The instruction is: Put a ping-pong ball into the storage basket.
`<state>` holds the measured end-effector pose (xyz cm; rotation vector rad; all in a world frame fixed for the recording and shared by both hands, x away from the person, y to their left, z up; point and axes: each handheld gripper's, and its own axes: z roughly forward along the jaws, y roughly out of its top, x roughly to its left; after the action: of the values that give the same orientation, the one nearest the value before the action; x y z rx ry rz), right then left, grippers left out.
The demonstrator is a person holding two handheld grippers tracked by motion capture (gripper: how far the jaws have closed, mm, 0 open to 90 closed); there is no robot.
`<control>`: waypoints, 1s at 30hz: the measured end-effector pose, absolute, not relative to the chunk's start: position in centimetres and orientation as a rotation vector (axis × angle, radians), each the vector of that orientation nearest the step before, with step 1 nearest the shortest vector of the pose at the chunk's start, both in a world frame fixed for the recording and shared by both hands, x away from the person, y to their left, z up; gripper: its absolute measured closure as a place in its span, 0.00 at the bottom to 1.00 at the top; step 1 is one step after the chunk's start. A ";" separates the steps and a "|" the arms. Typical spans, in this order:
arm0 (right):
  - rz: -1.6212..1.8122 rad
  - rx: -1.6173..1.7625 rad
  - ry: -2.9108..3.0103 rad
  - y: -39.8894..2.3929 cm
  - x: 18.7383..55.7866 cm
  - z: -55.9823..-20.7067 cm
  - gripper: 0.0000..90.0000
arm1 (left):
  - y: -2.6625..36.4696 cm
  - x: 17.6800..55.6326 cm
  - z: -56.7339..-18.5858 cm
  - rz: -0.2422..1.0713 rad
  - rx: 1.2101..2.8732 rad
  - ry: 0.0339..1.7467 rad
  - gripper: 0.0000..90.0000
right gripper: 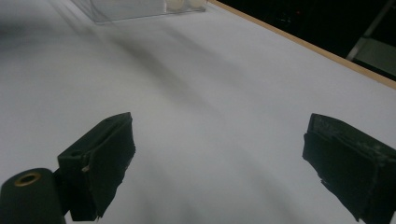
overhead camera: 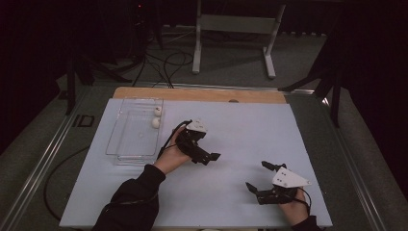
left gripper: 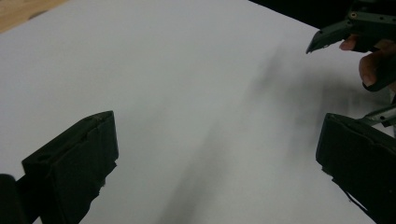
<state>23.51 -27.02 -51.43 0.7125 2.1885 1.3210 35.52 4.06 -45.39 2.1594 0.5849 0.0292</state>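
Right gripper (overhead camera: pixel 260 177): hovering over the white table (overhead camera: pixel 240 125), jaws spread wide, gripping nothing.
Left gripper (overhead camera: pixel 211 158): jaws gaping, empty.
Clear tray (overhead camera: pixel 126 144): holding two white balls (overhead camera: pixel 156 117).

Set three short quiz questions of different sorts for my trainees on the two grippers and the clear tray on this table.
1. True or false: the left gripper is clamped on a white ball.
2. Which gripper is nearer the clear tray? A) left B) right
3. Fill in: the two white balls lie in the tray's ___ right corner.

Key
1. False; its jaws stand apart over bare table, holding nothing.
2. A; the left one is just right of the tray.
3. Far; a fainter pale spot sits mid-tray, too small to identify.
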 end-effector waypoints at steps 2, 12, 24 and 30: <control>1.320 0.712 2.187 -27.0 23.5 -51.4 0.10 | 4.0 35.4 -45.5 0.026 2.171 0.573 0.00; 1.319 0.711 2.187 -27.0 23.5 -51.4 0.10 | 4.4 34.8 -46.1 0.008 2.204 0.565 0.00; 1.318 0.709 2.191 -26.9 23.5 -51.4 0.10 | 5.5 33.6 -46.6 -0.008 2.226 0.560 0.00; 1.319 0.711 2.187 -27.0 23.5 -51.4 0.10 | 6.2 33.1 -47.1 -0.022 2.245 0.554 0.00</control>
<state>23.47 -26.95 -51.37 0.7109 2.1869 1.3190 33.12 6.18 -47.05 2.2447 0.5540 -0.0222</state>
